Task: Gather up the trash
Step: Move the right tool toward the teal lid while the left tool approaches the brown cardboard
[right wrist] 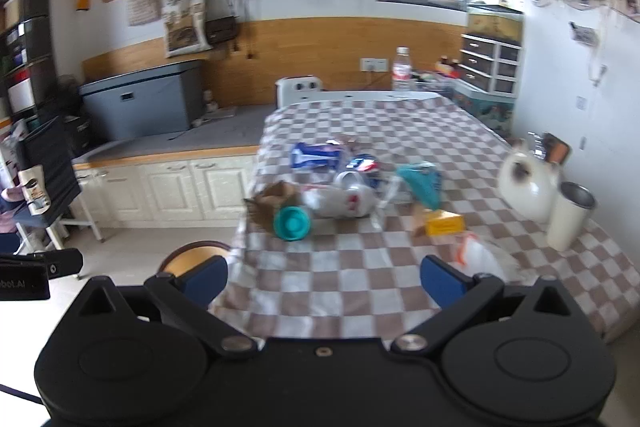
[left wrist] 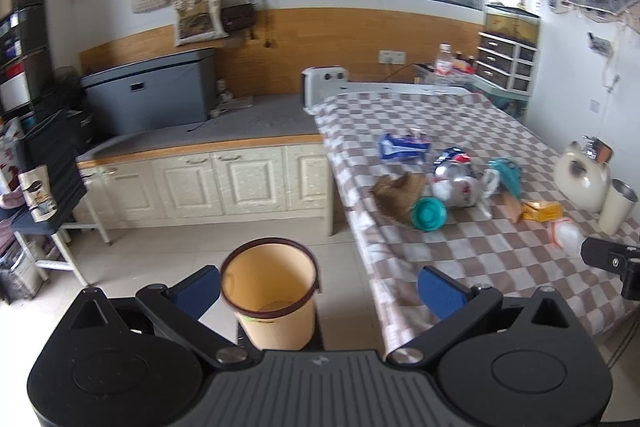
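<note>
Checkered cloth in brown and white covers the bench (left wrist: 460, 259) in the left wrist view, with white cabinets and a wood-panelled wall behind. On the floor just beside the bench's near corner one tan waste bin (left wrist: 269, 299) is seen, upright and open-topped, with little in it. The left gripper (left wrist: 320, 291) is held above it with its fingers (left wrist: 440, 291) spread wide and nothing between them. The trash is gathered mid-bench: one blue wrapper (left wrist: 402, 146), one crumpled brown paper bag (left wrist: 398, 191), one teal lid (left wrist: 429, 213), one silvery foil bag (left wrist: 456, 183), one teal wrapper (left wrist: 509, 174), one yellow box (left wrist: 543, 211) and one clear plastic piece (left wrist: 566, 233) nearest the edge. One white cat-shaped jug (left wrist: 582, 179) and one steel tumbler (left wrist: 618, 205) stand at the right and are probably not trash.

In the right wrist view the same seven pieces are counted, blurred. The right gripper (right wrist: 324, 279) hovers over the near bench edge, fingers (right wrist: 442, 279) spread and empty, with the clear plastic piece (right wrist: 478, 257) just beyond the right finger. Only the bin's rim (right wrist: 192, 255) shows at the lower left.

The step in hand appears to be the first pick, with no piece yet collected. It would be done well if the nearest, lightest piece were taken first, pinched at a crumpled fold rather than a flat face, and if the jug and tumbler were kept clear of the sweep.
</note>
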Tool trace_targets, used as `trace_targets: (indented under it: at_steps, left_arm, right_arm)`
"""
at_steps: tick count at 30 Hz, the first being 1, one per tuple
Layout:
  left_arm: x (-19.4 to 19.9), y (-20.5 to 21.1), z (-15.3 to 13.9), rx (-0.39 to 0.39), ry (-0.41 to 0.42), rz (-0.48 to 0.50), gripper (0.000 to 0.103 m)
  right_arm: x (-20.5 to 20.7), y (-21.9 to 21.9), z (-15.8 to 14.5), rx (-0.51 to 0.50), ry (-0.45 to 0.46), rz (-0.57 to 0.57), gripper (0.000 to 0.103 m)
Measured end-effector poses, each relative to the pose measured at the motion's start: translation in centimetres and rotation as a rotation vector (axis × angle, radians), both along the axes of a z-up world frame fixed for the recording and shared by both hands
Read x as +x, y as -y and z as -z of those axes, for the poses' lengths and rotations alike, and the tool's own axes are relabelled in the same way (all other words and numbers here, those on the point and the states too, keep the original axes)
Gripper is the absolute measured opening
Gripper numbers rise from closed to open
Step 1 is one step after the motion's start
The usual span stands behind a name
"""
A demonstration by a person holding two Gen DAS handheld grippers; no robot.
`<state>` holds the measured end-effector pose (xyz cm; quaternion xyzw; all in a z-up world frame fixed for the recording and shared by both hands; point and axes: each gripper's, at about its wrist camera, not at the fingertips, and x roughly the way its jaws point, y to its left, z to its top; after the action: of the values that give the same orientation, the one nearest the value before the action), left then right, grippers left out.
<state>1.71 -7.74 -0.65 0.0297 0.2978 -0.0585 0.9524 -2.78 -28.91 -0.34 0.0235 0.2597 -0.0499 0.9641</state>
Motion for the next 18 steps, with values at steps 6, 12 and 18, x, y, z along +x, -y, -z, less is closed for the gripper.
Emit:
trace_targets:
  at_steps: [6,12,18]
  left_arm:
    - [1.5,3.5,0.0,0.005,-0.008,0.093,0.103]
    - [4.3,5.8,0.2,0.017,-0.018,0.159,0.103]
    - [9.1,6.7,1.0,0.008,-0.038,0.212,0.103]
  right_arm:
    - [-0.7,3.6,0.0,0.002,-0.003,0.101,0.103]
    - [-0.7,6.8,0.4,0.017,-0.017,0.208,0.103]
    - [1.3,8.7,1.2,0.033,-0.032,0.306,0.103]
